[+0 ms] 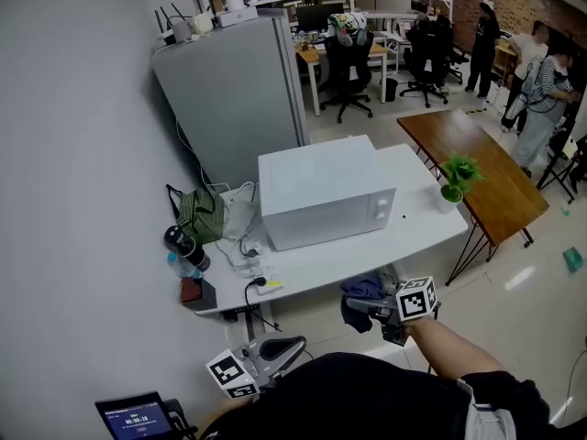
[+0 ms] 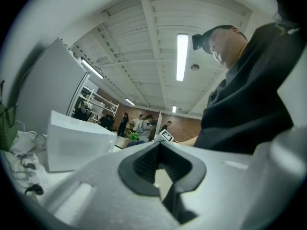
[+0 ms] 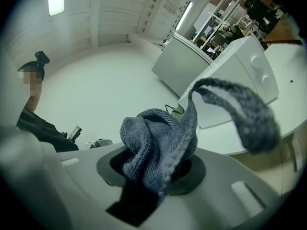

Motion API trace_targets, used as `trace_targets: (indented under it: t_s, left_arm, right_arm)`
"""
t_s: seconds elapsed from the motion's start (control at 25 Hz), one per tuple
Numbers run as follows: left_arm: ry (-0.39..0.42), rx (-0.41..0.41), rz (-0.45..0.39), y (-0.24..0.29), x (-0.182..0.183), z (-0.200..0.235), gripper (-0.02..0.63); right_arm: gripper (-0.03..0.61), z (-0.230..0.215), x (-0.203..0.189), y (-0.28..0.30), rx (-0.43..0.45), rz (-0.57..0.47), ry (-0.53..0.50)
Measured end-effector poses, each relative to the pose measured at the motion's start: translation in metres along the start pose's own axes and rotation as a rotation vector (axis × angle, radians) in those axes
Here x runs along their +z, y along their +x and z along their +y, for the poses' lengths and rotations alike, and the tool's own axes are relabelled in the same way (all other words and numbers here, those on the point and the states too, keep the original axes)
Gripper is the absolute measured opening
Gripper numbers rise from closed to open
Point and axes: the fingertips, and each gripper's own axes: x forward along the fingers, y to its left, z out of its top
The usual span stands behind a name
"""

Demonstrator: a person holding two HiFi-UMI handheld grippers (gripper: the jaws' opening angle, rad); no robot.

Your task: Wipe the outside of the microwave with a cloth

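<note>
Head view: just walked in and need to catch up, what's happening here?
A person holds a gripper in each hand, facing a white box-shaped microwave on a white table. The right gripper is shut on a blue-grey knitted cloth, short of the microwave; wiping hasn't begun. The left gripper hangs low, holding nothing.

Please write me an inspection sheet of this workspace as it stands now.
Surface: white table, mostly bare in front.
Job's things: white microwave on the table, door shut; cloth off the table, in the right hand-held gripper.
Clutter: green bag and bottles at the table's left end; potted plant at its right.
Grippers: left hand-held gripper jaws together, empty; right one shut on the cloth.
Cables: power strip and cables left of the microwave; one hangs over the front edge.
Surroundings: grey cabinet behind; wooden table, people, office chairs beyond.
</note>
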Motion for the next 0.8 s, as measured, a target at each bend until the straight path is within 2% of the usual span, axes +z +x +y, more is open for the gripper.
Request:
trace_targets:
  t_s: [0.2,0.32,0.48,0.64,0.8]
  left_arm:
    - [-0.005,-0.014,-0.031,0.045,-0.007,-0.040,0.003]
    - [-0.052,-0.036,-0.047,0.091,-0.026,-0.074,0.003]
    - [-0.066,-0.056,-0.016,0.144,-0.053,-0.115,0.003]
    - [-0.039,-0.030,-0.024,0.154,-0.050,-0.128,0.003]
    - [-0.006,-0.004,-0.040,0.141,-0.045,-0.130,0.003]
  right_arm:
    - [0.152,0.033,0.008,-0.062,0.039,-0.053,-0.075]
    - [0.152,0.051,0.008,-0.115,0.067,-0.082,-0.115]
    - [0.150,0.059,0.006,-0.178,0.073,-0.098,-0.150]
    - [0.150,0.062,0.006,-0.203,0.066,-0.103,-0.193]
    - [0.149,0.074,0.007,-0.195,0.081,-0.120,-0.228]
